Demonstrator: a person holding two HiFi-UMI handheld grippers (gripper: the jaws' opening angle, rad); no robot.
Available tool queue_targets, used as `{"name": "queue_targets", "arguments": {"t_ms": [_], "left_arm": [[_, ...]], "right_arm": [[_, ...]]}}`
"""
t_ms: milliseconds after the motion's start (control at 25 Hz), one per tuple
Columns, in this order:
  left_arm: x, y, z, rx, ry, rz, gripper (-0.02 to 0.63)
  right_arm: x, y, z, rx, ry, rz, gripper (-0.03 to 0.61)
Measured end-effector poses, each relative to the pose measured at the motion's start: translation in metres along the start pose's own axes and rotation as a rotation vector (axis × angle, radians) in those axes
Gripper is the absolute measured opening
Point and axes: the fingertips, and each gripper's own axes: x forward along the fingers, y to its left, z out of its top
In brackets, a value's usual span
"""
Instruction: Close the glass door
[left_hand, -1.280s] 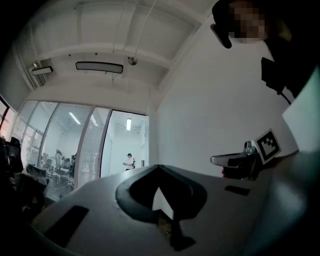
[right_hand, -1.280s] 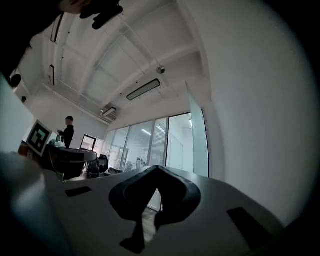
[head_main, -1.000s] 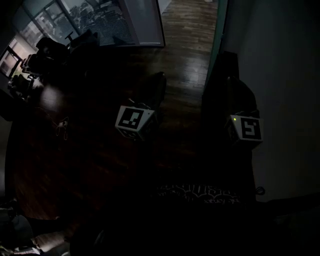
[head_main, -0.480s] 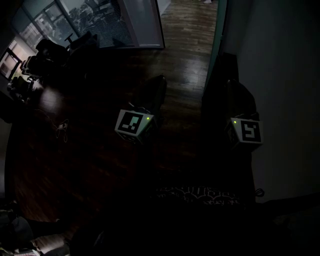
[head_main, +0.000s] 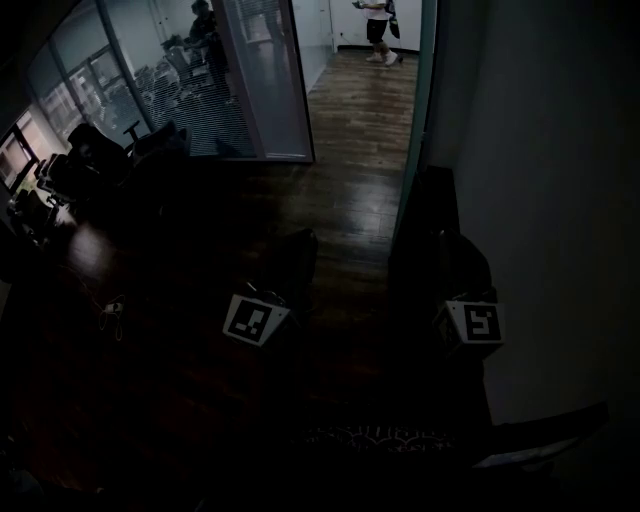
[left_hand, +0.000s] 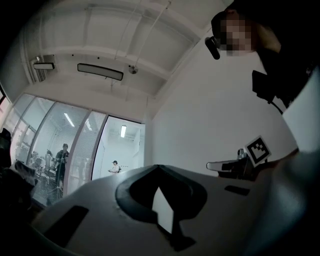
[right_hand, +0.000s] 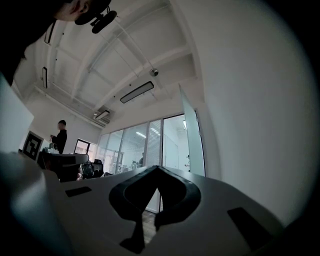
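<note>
Left gripper view: my left tool (left_hand: 158, 167) is closed, tips together, nothing in it. White wall (left_hand: 215, 115) ahead, lit doorway (left_hand: 120, 150) at 9 o'clock.

Right gripper view: right tool (right_hand: 158, 168) also closed and empty. Glass door (right_hand: 192, 135) at 12 o'clock past the tips, standing open beside the wall.

Head view: very dark. Door shows edge-on as a green strip at 1 o'clock, between the wood floor (head_main: 355, 130) and the wall. Right tool is near its lower end; can't tell if it touches.
</note>
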Motion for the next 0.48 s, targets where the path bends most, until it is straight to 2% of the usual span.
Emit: {"name": "queue_targets", "arguments": {"t_ms": [200, 480], "left_arm": [[0.003, 0.004, 0.016, -0.007, -0.007, -0.016, 0.002], [0.004, 0.02, 0.002, -0.028, 0.019, -0.02, 0.002]], "right_arm": [[0.004, 0.003, 0.017, -0.005, 0.004, -0.006, 0.003], [0.016, 0.013, 0.006, 0.003, 0.002, -0.007, 0.003]]}}
